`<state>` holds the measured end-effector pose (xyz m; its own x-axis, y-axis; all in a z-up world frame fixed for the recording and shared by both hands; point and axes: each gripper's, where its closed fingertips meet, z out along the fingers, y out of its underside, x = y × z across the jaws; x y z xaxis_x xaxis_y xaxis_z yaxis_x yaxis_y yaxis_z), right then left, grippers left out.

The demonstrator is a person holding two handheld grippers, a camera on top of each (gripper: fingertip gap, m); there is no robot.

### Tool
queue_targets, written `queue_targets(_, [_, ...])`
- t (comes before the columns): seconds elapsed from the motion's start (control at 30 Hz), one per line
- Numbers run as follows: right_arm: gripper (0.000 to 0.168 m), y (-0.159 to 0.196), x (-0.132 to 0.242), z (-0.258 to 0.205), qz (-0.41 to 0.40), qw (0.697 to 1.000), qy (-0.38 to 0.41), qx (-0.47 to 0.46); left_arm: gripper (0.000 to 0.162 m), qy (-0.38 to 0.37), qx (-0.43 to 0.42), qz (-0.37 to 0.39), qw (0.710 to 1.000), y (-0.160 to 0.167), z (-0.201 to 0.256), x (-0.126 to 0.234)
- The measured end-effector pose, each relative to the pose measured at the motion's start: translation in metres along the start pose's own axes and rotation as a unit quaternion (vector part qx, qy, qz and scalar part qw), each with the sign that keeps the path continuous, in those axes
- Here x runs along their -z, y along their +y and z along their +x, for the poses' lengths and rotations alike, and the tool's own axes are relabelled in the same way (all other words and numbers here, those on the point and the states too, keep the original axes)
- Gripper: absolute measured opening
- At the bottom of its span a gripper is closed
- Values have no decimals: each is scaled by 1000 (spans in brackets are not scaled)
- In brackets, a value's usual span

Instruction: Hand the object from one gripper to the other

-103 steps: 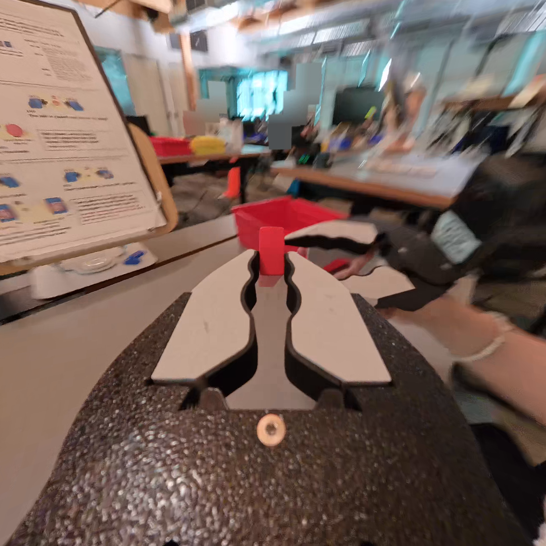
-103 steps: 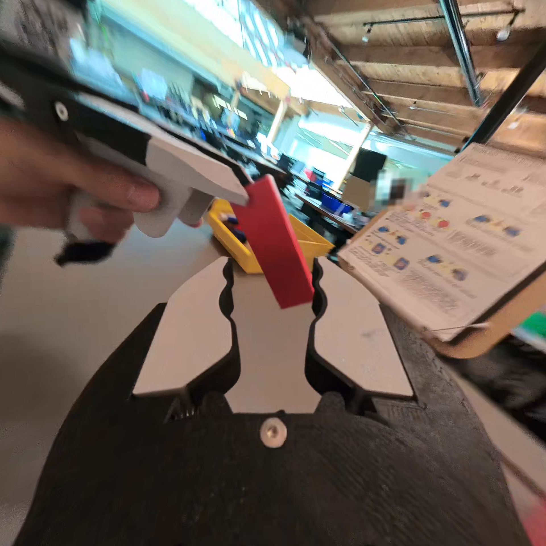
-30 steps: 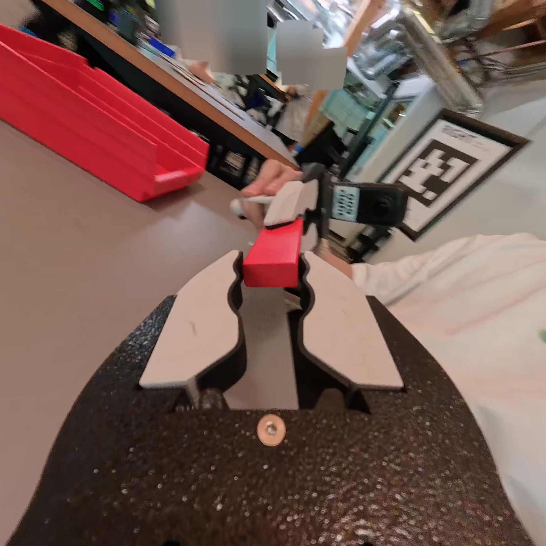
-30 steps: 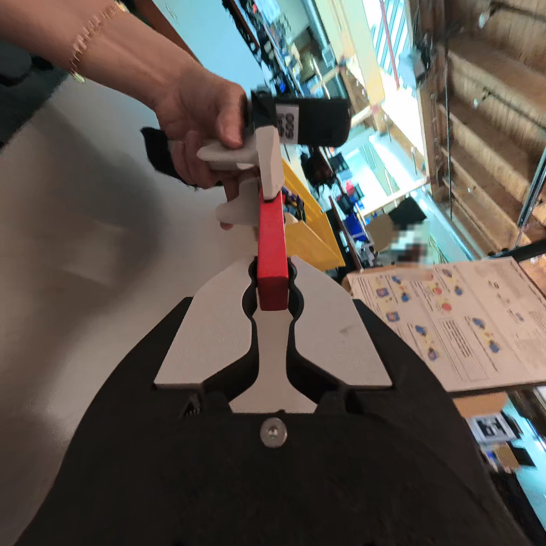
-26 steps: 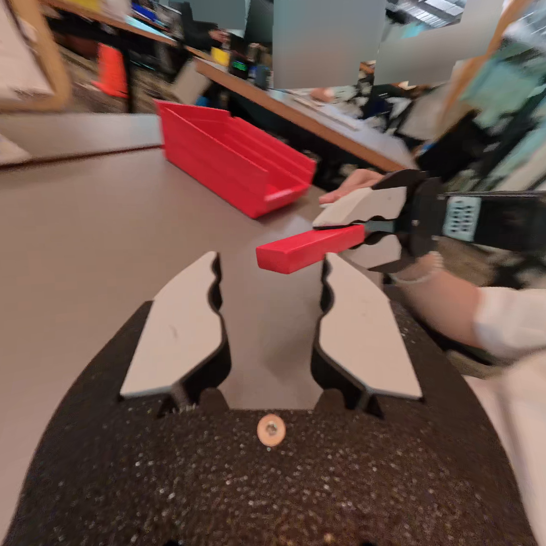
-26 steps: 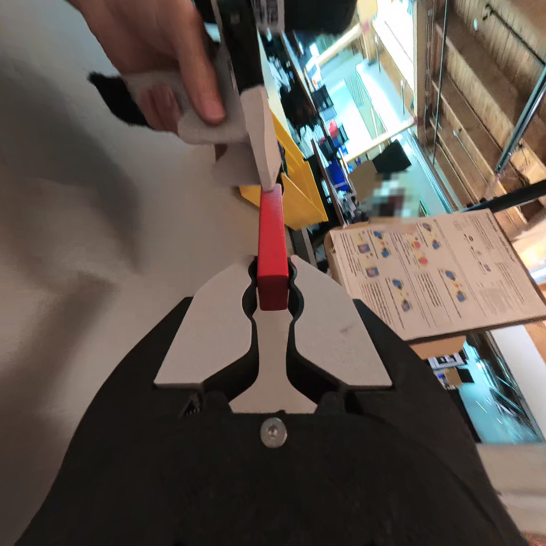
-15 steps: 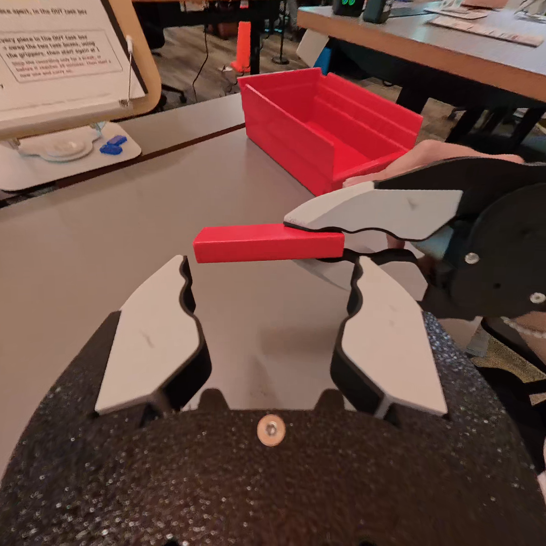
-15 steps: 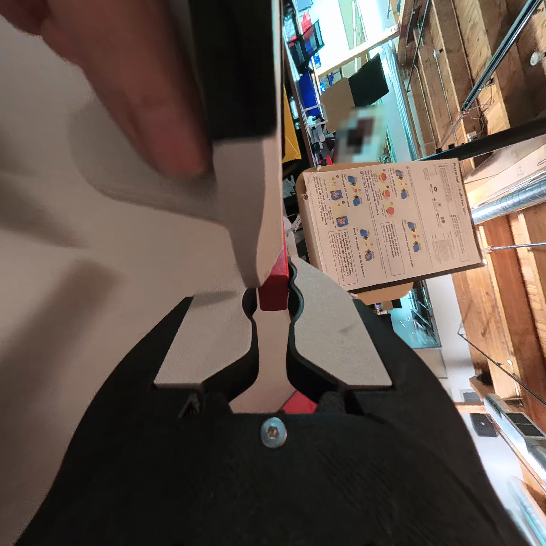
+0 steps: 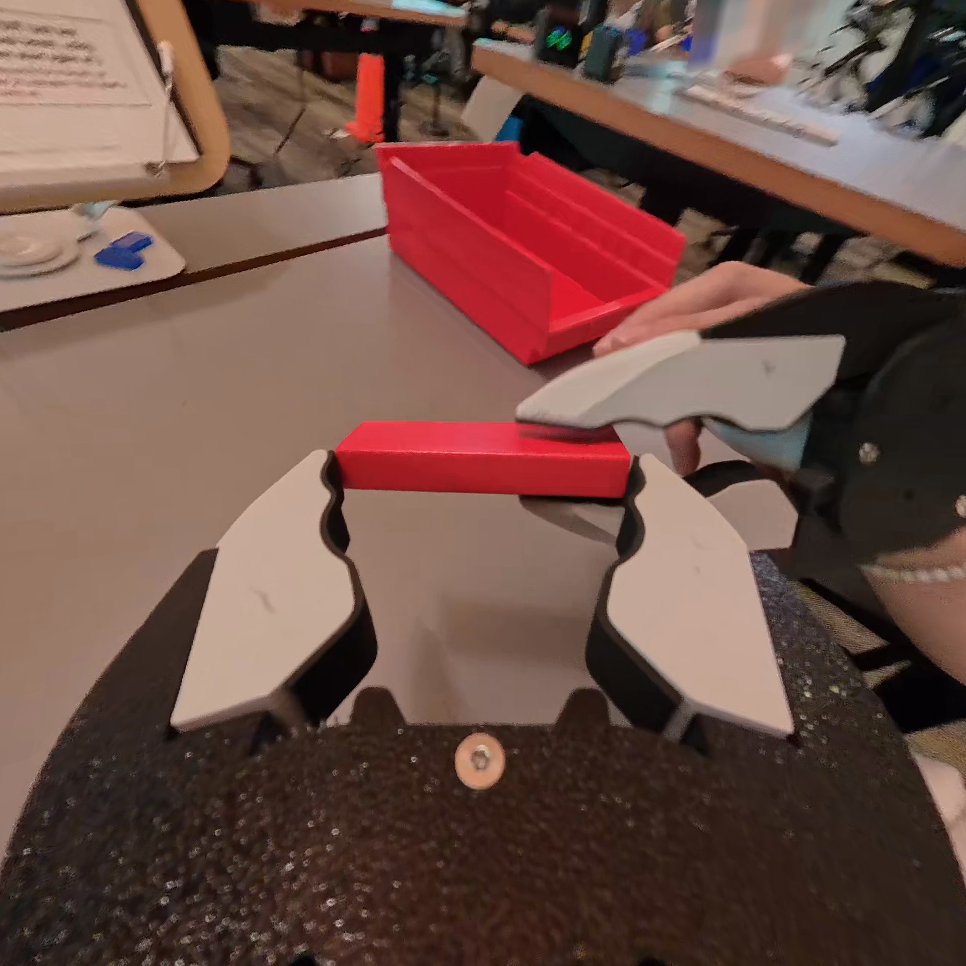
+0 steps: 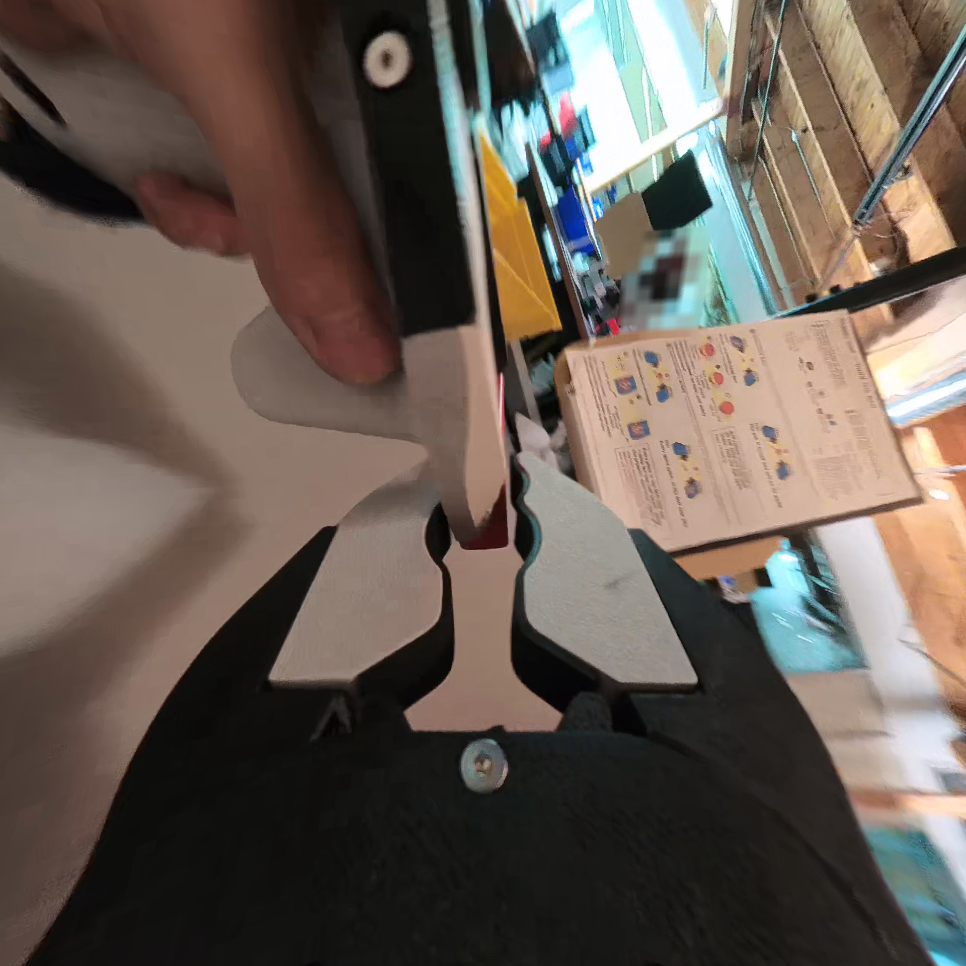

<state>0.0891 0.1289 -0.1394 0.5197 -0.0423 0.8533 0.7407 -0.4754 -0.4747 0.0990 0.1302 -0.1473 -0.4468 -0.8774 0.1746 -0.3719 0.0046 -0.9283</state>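
Note:
A red rectangular block (image 9: 481,460) hangs level above the grey table (image 9: 157,418). My left gripper (image 9: 481,473) is open wide, and the block lies lengthwise between its two fingertips, which sit right at the block's ends. My right gripper comes in from the right. Its upper finger (image 9: 679,381) lies on top of the block's right end and its lower finger is under it. In the right wrist view my right gripper (image 10: 478,517) is shut on the red block (image 10: 496,530). One finger (image 10: 455,418) of the left gripper crosses in front and hides most of the block.
A red open bin (image 9: 470,251) stands on the table beyond the block. A clipboard with an instruction sheet (image 9: 78,94) stands at the far left; it also shows in the right wrist view (image 10: 732,428). A hand (image 9: 705,298) holds the right gripper. Another table stands behind.
One second ago my left gripper was shut on the block. It let go, opened wide and turned. Now the block, still held by my right gripper, sits between the left fingertips.

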Motion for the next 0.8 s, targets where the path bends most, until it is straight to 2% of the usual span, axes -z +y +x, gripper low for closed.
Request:
queue_targets(0.1, [53,-15,16,11,89,983,-52,-151,102,68,4,40,997,-14,4,11])
queue_targets(0.13, [62,-18,22,14,112,966,-85,-216,102,106,4,54,993,-18,9,17])
queue_targets(0.2, [81,-27,38,18,173,910,-165,-338,101,201,1,85,976,-26,23,31])
queue_targets(0.23, [81,-32,46,23,208,870,-197,-401,101,249,-6,103,963,-28,31,41])
queue_targets(0.3, [81,-41,55,35,263,761,-257,-535,101,320,-32,147,935,-32,44,58])
queue_targets(0.37, [75,-46,57,31,265,643,-346,-630,101,344,-60,178,920,-32,48,67])
queue_targets(0.4, [74,-51,58,26,262,595,-385,-655,101,348,-78,184,916,-30,50,68])
queue_targets(0.43, [71,-55,55,22,260,556,-406,-677,101,346,-102,189,913,-27,51,69])
queue_targets(0.5, [64,-64,51,15,254,498,-438,-704,101,334,-159,207,905,-22,55,68])
queue_targets(0.53, [62,-69,49,10,249,481,-451,-709,101,330,-187,215,900,-18,57,68])
queue_targets(0.63, [52,-73,40,-2,229,463,-459,-723,101,310,-245,221,892,-9,58,63])
queue_targets(0.7, [23,-68,34,-3,222,457,-446,-737,101,298,-260,223,891,-6,56,59])
queue_targets(0.8, [21,-61,25,-5,209,450,-432,-753,101,278,-262,214,899,-3,49,52])
